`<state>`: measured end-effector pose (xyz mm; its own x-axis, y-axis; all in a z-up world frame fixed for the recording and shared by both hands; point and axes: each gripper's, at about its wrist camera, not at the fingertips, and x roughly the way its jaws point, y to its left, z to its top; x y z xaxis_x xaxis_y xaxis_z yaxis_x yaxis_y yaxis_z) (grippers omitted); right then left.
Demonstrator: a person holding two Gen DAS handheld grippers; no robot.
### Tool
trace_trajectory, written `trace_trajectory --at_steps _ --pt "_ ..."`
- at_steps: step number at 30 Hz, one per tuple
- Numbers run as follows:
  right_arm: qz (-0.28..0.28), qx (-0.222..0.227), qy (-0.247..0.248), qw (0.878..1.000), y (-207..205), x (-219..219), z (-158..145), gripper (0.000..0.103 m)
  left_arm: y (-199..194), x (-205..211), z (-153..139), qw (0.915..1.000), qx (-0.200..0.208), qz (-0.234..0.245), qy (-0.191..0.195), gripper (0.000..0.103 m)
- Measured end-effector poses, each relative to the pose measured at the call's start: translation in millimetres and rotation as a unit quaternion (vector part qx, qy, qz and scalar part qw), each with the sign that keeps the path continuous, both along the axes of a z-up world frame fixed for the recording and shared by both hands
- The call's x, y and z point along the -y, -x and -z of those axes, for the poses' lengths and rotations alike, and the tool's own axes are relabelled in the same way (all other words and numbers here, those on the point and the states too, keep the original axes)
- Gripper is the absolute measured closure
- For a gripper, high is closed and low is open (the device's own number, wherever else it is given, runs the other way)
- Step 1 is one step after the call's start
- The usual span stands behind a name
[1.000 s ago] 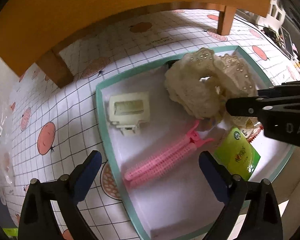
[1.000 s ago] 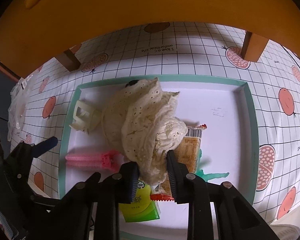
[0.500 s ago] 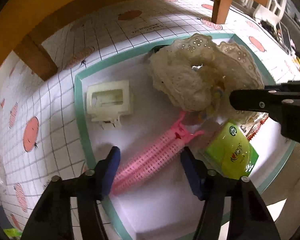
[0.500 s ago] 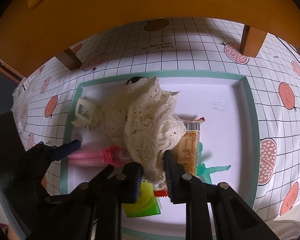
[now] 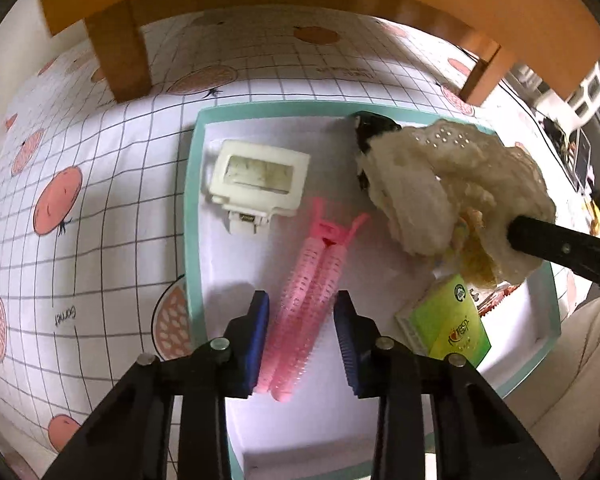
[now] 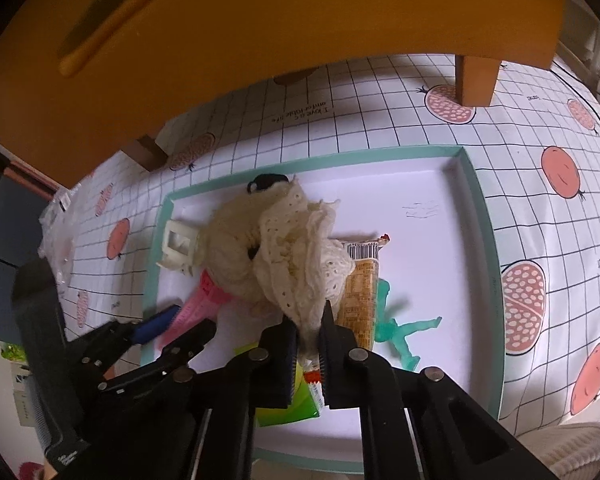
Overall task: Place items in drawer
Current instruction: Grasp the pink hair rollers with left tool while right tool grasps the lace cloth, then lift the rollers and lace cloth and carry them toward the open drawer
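On the left, the desk [image 5: 100, 240] has a white cloth with squares and round red fruit on it. A shallow tray [image 5: 190, 216] with a green rim sits on the desk. At the left end of the tray lies a cream hair clip [image 5: 258, 180]. Next to it lies a pink roller clip [image 5: 312, 292]. The left claw [image 5: 302, 338] is down over the pink roller clip, with one blue pad on each side of it. Its jaws have just been closing in, but the pads do not seem to press on the clip yet. To the right, a cream lace scrunchie [image 6: 288, 256] is bunched up, and a bit of a black hair tie [image 6: 266, 182] peeks out behind it. The right claw [image 6: 308, 344] is pinched tight on the edge of the lace scrunchie. Under it lie a green packet [image 5: 448, 326], a snack bar [image 6: 358, 292] and a green toy figure [image 6: 400, 332].
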<state>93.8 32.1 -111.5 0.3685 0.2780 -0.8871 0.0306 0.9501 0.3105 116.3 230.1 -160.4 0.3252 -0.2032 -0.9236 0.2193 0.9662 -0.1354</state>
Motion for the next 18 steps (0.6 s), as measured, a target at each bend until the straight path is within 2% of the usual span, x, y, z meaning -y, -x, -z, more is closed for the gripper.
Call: trace_trajectory --at_steps 10,18 --pt "0.009 0.027 -0.025 0.999 13 8 -19 0.096 7 -14 -14 0.9993 0.001 -0.026 0.028 0.075" --pt "0.017 0.053 -0.044 0.997 21 15 -37 0.096 5 -15 -32 0.9988 0.016 -0.03 0.034 0.075"
